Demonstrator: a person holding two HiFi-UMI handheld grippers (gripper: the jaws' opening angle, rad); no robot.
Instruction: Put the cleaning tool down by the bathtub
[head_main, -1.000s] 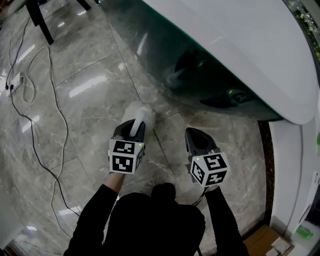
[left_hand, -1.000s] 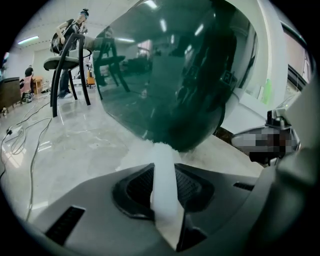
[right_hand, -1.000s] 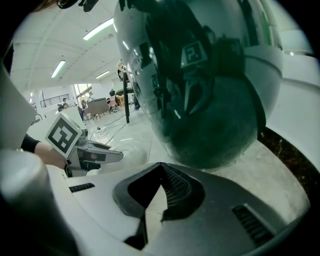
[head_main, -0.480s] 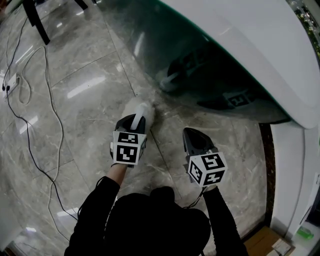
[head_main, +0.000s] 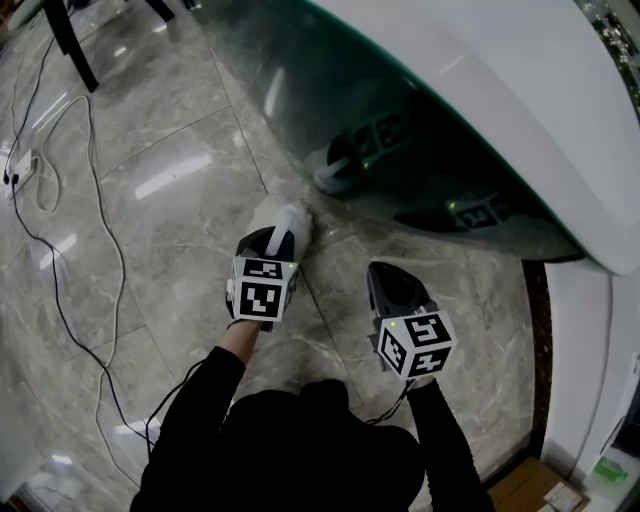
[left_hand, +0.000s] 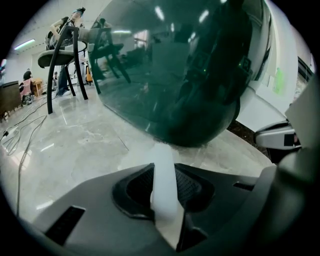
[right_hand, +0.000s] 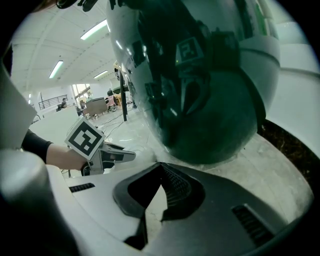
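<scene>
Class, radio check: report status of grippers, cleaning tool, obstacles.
Left gripper shut on cleaning tool. Right gripper open, empty. Tool head low beside bathtub. Nothing blocking.

There are 2 grippers, the left gripper (head_main: 271, 236) and the right gripper (head_main: 386, 272), and each carries 1 of the 2 marker cubes (head_main: 260, 292). 1 white cleaning tool (head_main: 287, 222) shows at the left gripper. 1 bathtub (head_main: 470, 90) fills the far right. On the floor (head_main: 190, 170) at the left lie 2 cables: 1 white cable (head_main: 121, 255) and 1 black cable (head_main: 57, 285). 2 dark chair legs (head_main: 74, 40) stand at the far left. 1 cardboard box (head_main: 525, 482) sits at the near right. 2 black sleeves (head_main: 190, 420) show nearest.
</scene>
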